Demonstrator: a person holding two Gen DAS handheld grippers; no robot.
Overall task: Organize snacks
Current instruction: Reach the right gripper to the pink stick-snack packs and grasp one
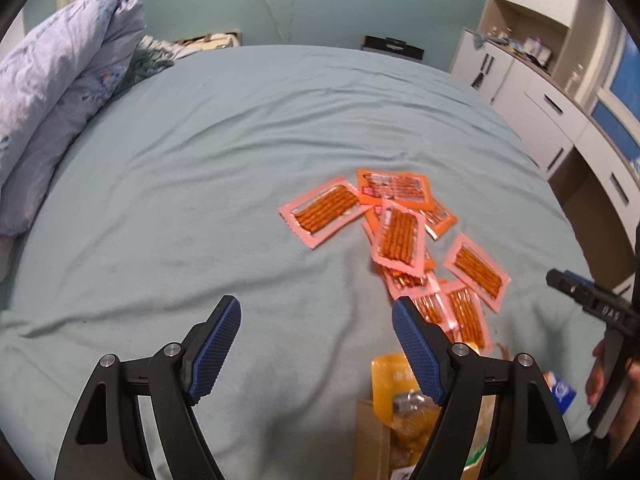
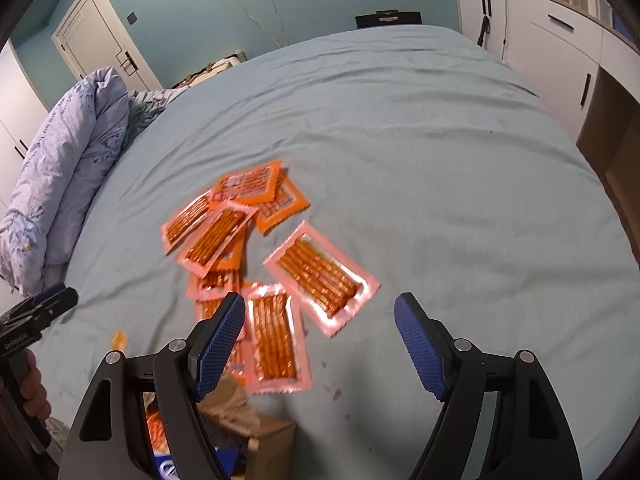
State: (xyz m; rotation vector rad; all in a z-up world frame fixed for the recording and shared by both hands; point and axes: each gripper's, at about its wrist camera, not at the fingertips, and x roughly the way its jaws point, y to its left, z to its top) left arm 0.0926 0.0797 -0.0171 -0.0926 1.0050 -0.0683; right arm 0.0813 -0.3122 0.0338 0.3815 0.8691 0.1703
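Note:
Several pink-and-orange snack stick packets [image 1: 398, 236] lie scattered in a loose pile on the blue bedsheet [image 1: 200, 184]; they also show in the right wrist view [image 2: 320, 276]. A cardboard box [image 1: 376, 436] holding yellow snack bags stands at the bed's near edge, also low in the right wrist view [image 2: 264, 436]. My left gripper [image 1: 316, 336] is open and empty, above the sheet left of the pile. My right gripper [image 2: 320, 340] is open and empty, hovering over the nearest packets. The right gripper also shows at the left view's right edge [image 1: 588, 300].
A rumpled lilac duvet [image 1: 60, 92] lies along the bed's left side. White cabinets and drawers [image 1: 540, 92] line the right wall. A door [image 2: 100, 44] is at the far left. A small blue packet [image 1: 562, 392] lies near the box.

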